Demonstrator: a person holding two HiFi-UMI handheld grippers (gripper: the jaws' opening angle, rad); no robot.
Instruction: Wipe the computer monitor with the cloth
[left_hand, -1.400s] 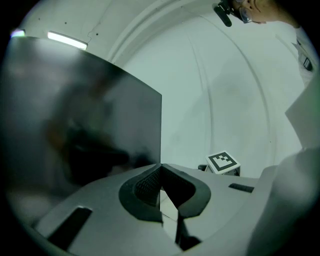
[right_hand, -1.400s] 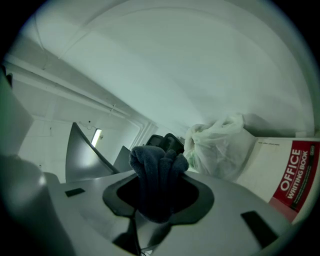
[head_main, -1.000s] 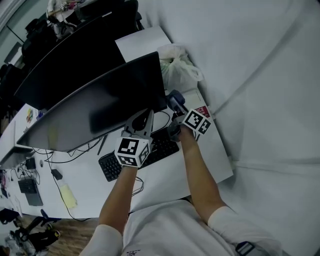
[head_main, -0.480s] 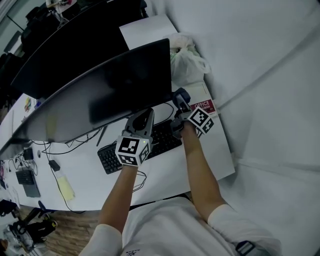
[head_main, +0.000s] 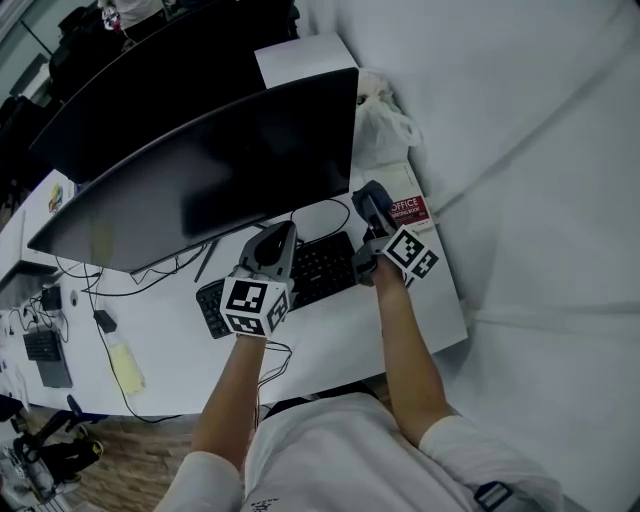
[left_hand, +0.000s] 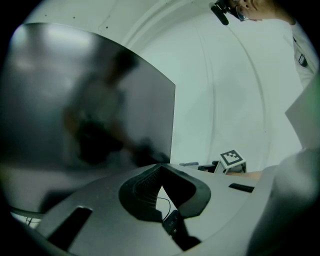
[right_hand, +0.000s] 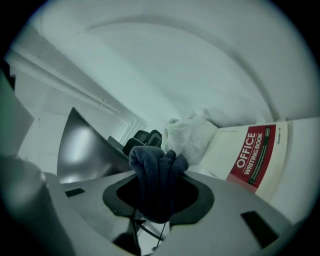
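Head view: monitor (head_main: 200, 180) stood far on bench (head_main: 335, 345), left gripper (head_main: 283, 230) and right gripper (head_main: 368, 192) near its lower right corner. Left gripper view: fingers (left_hand: 141, 190) closed together, empty. Right gripper view: fingers clamped dark cloth (right_hand: 157, 180).

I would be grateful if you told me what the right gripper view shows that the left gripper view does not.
Only the right gripper view shows the dark cloth bunched between the right gripper's jaws, the Office Writing Book and a white plastic bag. Only the left gripper view shows the monitor with its dark screen facing the camera, and the left gripper with its jaws together on nothing. Both show the monitor and the white backdrop.
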